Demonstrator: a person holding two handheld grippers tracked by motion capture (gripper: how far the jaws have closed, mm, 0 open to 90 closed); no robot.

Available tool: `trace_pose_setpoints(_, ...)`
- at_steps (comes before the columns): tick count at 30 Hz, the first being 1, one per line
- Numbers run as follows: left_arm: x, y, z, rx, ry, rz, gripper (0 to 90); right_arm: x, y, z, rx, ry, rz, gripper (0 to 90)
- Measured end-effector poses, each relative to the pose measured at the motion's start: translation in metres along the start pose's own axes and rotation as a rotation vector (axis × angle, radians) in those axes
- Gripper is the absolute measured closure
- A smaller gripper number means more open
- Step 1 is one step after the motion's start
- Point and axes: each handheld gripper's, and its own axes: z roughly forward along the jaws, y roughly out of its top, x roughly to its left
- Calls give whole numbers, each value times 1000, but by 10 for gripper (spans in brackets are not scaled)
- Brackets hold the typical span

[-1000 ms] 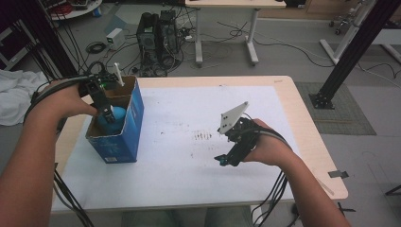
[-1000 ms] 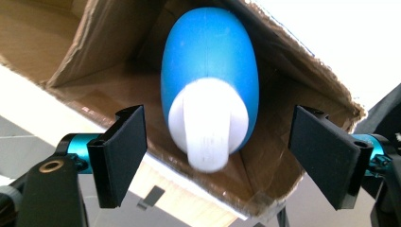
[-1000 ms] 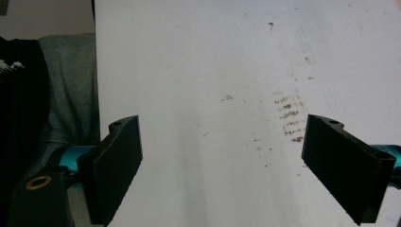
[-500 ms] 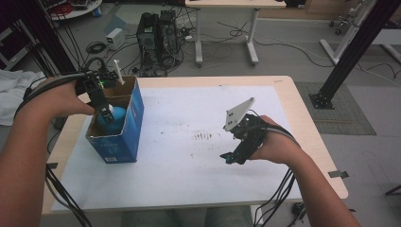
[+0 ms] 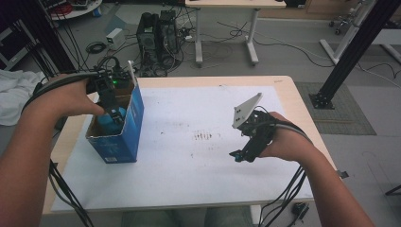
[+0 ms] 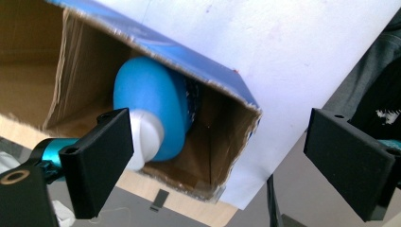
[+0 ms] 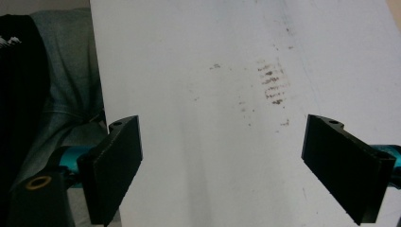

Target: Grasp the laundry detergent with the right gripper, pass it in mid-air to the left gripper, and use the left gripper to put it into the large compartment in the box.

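Left gripper view — blue-and-white bottle [image 6: 151, 116] inside box [image 6: 222, 142]

The box [image 6: 142, 71] is corrugated cardboard, glossy blue print outside, raw matt brown inside with rough torn edges. The bottle [image 6: 151, 109] within appears smooth blue plastic with a white plastic cap. The table [image 5: 302, 113] shows a pale wood rim under a matt white sheet [image 7: 213, 94], lightly scuffed with dark marks
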Motion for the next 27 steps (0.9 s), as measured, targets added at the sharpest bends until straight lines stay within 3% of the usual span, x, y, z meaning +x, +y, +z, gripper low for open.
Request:
trace_pose_setpoints(9,-14,25,0,3,-42,134,56,-12,-5,-14,88,8,11,123)
trace_pose_setpoints(15,-26,40,2,-8,-78,215,56,-18,-2,-20,184,24,1,122)
trace_pose_setpoints(20,-37,51,8,-6,-87,240,56,-25,3,-21,250,38,2,123)
trace_pose_setpoints(24,-43,56,12,-28,-86,259,56,-28,8,-15,312,81,-37,122)
trace_pose_setpoints(27,-47,61,15,-12,-87,281,56,-31,11,-9,336,100,-61,122)
